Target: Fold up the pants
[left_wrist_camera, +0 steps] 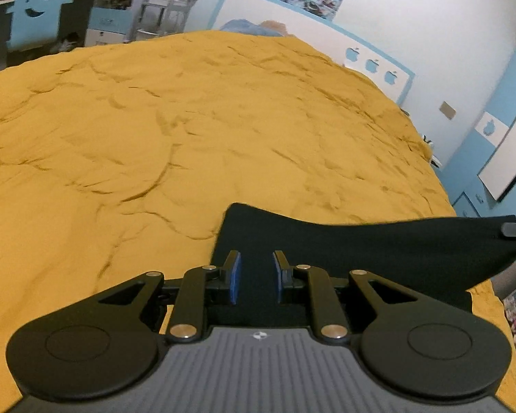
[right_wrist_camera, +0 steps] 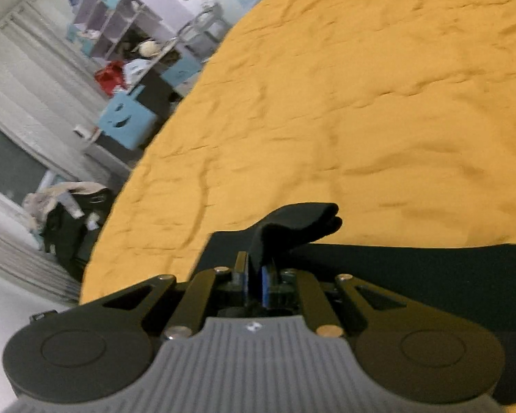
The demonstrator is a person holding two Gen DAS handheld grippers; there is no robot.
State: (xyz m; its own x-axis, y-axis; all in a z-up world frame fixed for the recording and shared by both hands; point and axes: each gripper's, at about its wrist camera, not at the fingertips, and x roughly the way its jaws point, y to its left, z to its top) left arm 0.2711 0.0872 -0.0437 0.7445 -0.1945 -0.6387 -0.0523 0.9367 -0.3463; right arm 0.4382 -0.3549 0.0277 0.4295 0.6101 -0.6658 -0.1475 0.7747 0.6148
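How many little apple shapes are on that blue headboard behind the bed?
3, in a row on the blue headboard at the bed's far right corner: left apple, middle apple, right apple. More may be hidden behind the orange bedspread.

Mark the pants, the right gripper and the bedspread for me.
pants (left_wrist_camera: pixel 378 244): left wrist view, flat black cloth.
right gripper (right_wrist_camera: pixel 256 280): right wrist view, between fingertips pinching cloth.
bedspread (left_wrist_camera: pixel 189 120): left wrist view, wrinkled orange middle.

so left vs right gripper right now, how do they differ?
Left gripper: jaws apart, pads clear of cloth, black pants lying flat beneath. Right gripper: jaws closed, pinching a raised bunch of pants. Both are over the same pants on the yellow bedspread.
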